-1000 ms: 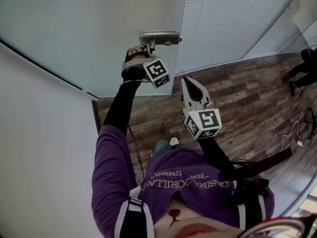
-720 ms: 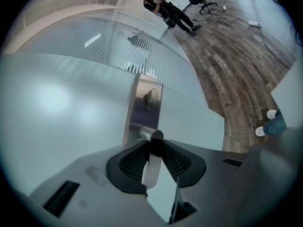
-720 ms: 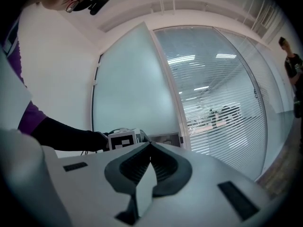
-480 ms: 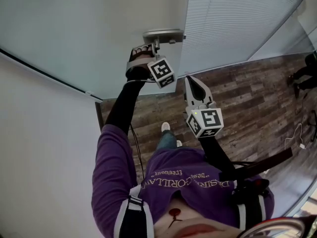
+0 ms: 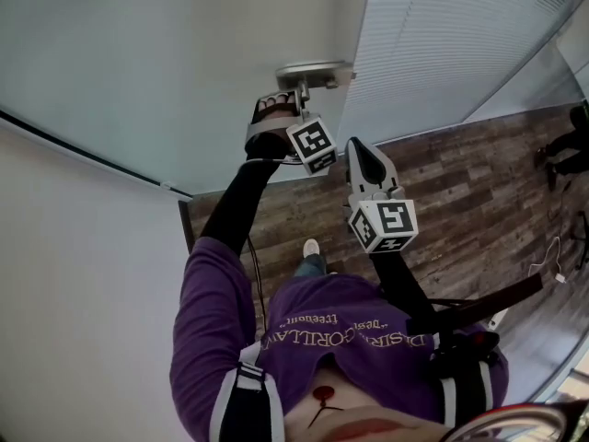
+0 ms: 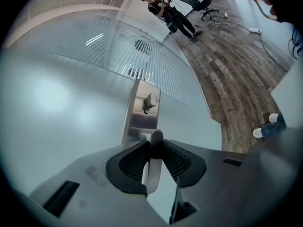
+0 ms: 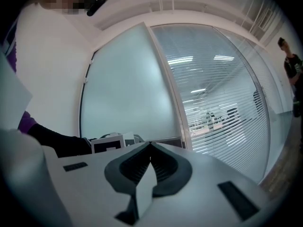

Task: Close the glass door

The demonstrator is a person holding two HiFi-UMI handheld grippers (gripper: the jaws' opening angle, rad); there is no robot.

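So, the metal handle (image 6: pixel 150 136) of the frosted glass door (image 5: pixel 184 63) is pinched between the fingers (image 6: pixel 176 161) of the left gripper (image 6: pixel 151 148). Just right of that handle, the right gripper (image 5: pixel 355 147) is held clear of it, fingers (image 7: pixel 135 167) pressed together on nothing. Past the handle, the door's edge is flanked by a blinds-covered glass wall (image 5: pixel 442 44).

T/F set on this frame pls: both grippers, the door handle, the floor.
1. The left gripper has its jaws clamped on the door handle. True.
2. The right gripper grips the handle too. False: its jaws are together and empty, beside the left gripper.
3. The floor is carpeted. False: it is wood planks.
4. Blinds show right of the handle in the head view. True.
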